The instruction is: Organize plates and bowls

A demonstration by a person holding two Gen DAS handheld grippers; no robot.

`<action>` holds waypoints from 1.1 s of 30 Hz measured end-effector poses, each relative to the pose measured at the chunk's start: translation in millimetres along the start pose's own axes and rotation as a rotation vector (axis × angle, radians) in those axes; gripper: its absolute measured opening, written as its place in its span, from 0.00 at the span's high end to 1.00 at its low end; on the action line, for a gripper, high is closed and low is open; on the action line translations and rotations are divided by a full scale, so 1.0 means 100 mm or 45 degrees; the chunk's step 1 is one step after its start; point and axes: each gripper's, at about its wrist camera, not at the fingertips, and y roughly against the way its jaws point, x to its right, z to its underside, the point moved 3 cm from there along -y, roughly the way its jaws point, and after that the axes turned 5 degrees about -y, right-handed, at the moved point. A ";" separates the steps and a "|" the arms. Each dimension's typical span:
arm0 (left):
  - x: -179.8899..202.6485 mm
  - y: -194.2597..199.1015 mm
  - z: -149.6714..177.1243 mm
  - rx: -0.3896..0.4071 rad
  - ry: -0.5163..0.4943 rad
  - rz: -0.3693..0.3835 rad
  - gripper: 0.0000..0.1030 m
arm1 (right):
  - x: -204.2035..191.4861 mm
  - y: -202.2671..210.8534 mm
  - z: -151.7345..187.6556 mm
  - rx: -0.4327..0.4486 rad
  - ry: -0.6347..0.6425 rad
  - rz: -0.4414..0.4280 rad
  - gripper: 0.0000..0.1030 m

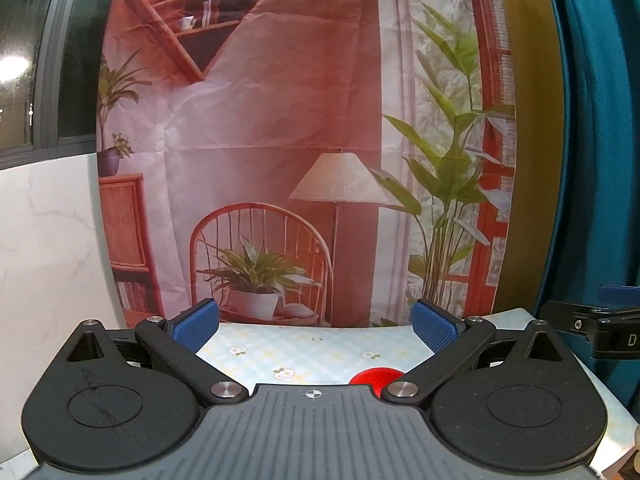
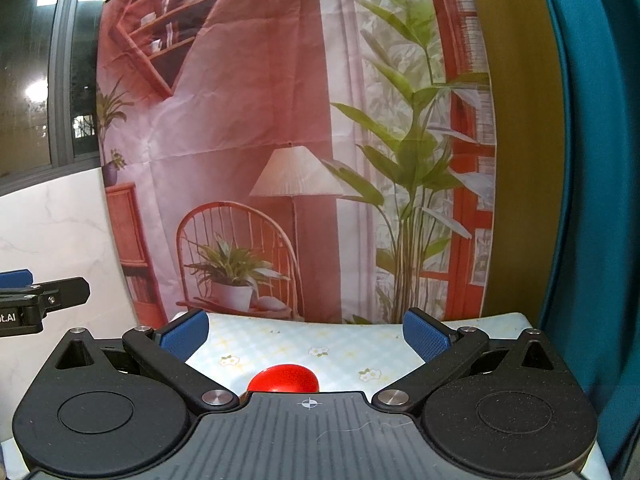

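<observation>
A red rounded object point(image 2: 284, 378), maybe an upturned bowl, sits on the flowered tablecloth point(image 2: 340, 344); only its top shows above my right gripper's body. It also shows in the left wrist view point(image 1: 374, 376), low and right of centre. My left gripper point(image 1: 316, 326) is open and empty, held level above the table. My right gripper point(image 2: 306, 330) is open and empty, with the red object just below and behind its jaws. No plates show in either view.
A printed backdrop point(image 1: 300, 140) of a room hangs behind the table's far edge. A teal curtain point(image 2: 592, 200) stands at the right. A white marble wall point(image 1: 44, 260) is at the left. Each gripper shows at the edge of the other's view.
</observation>
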 end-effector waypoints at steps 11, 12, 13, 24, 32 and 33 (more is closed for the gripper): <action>-0.02 0.00 0.01 -0.005 -0.002 0.002 0.00 | -0.03 0.00 0.03 -0.008 -0.001 0.003 0.00; -0.02 0.00 0.01 -0.005 -0.001 0.001 0.00 | -0.02 0.00 0.04 -0.007 -0.001 0.004 0.00; -0.03 0.00 0.01 -0.007 -0.001 0.000 0.00 | -0.02 0.00 0.04 -0.007 -0.003 0.005 0.00; -0.04 -0.01 0.01 -0.014 0.001 -0.027 0.00 | 0.01 0.00 0.05 -0.012 -0.024 0.014 0.00; -0.02 -0.01 0.01 -0.016 -0.009 -0.021 0.00 | -0.01 0.01 0.06 -0.021 -0.031 0.009 0.00; -0.03 -0.01 0.01 -0.016 -0.008 -0.021 0.00 | 0.00 0.00 0.05 -0.021 -0.030 0.009 0.00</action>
